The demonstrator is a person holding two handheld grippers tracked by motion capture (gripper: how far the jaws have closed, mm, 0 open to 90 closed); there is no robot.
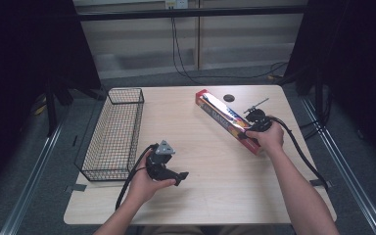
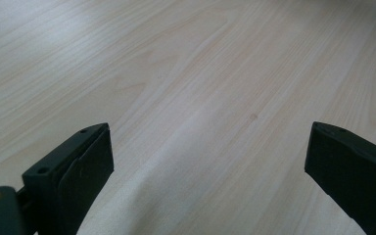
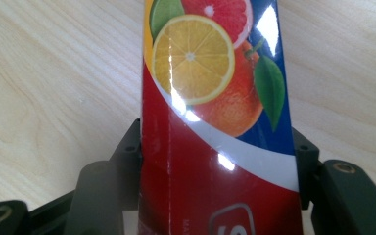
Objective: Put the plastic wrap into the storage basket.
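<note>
The right hand-held gripper (image 1: pixel 250 131) is pinching the near end of a long red fruit-printed box (image 1: pixel 227 119) lying diagonally on the wooden surface (image 1: pixel 210 176), while the left hand-held gripper (image 1: pixel 178 177) is hovering spread open beside a wire basket (image 1: pixel 113 132).

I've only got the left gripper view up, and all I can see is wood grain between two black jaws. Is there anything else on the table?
Observer: Yes. A long red box printed with citrus fruit lies slantwise on the table's right half.
Operator: Is anyone holding it?
Observer: The right gripper has its jaws on both sides of the box's near end.
Operator: And on my side?
Observer: A black wire basket sits along the left edge, with nothing in it.
Operator: Where's my gripper relative to it?
Observer: The left gripper, jaws wide apart, is just right of the basket's near corner, pointing away from it.
</note>
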